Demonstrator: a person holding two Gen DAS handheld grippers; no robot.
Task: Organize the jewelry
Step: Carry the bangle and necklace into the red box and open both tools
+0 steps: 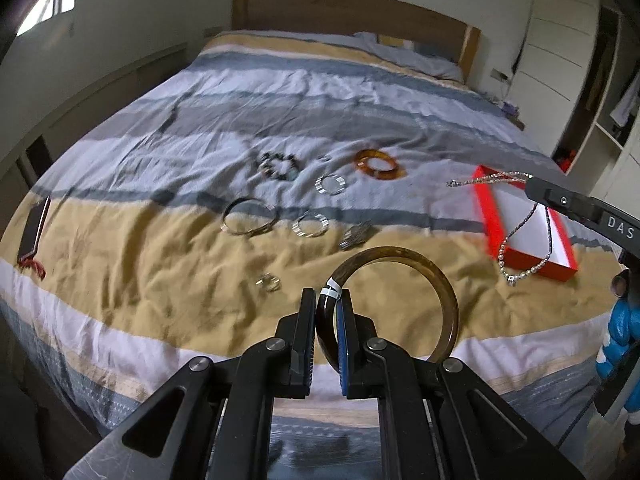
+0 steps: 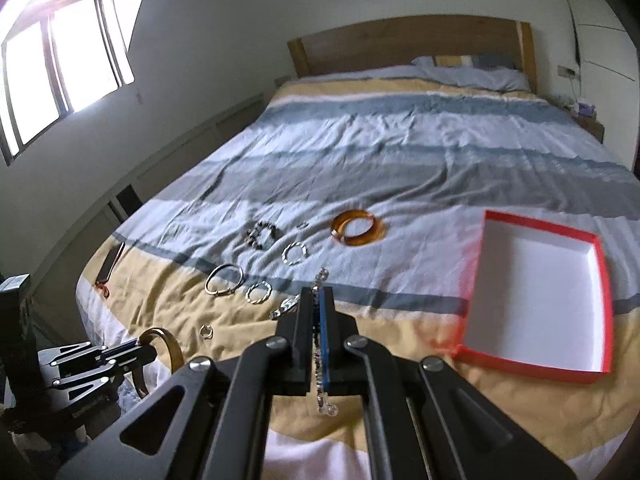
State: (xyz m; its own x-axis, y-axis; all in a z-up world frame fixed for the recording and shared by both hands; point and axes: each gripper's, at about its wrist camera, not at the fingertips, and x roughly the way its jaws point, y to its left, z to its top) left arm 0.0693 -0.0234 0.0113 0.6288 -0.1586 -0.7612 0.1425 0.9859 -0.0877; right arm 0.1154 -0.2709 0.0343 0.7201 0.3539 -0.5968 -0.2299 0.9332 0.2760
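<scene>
My left gripper is shut on a brown translucent bangle with a white tag, held above the yellow stripe of the bedspread. In the right wrist view that left gripper and its bangle sit at the lower left. My right gripper is shut on a silver chain necklace, which runs between the pads. From the left wrist view the right gripper holds the necklace dangling over the red box. The box has a white inside.
Loose on the bed lie an amber bangle, a dark beaded bracelet, two twisted silver rings, thin metal bangles, a silver clump and a small ring. A dark flat case lies far left. A blue sleeve shows at right.
</scene>
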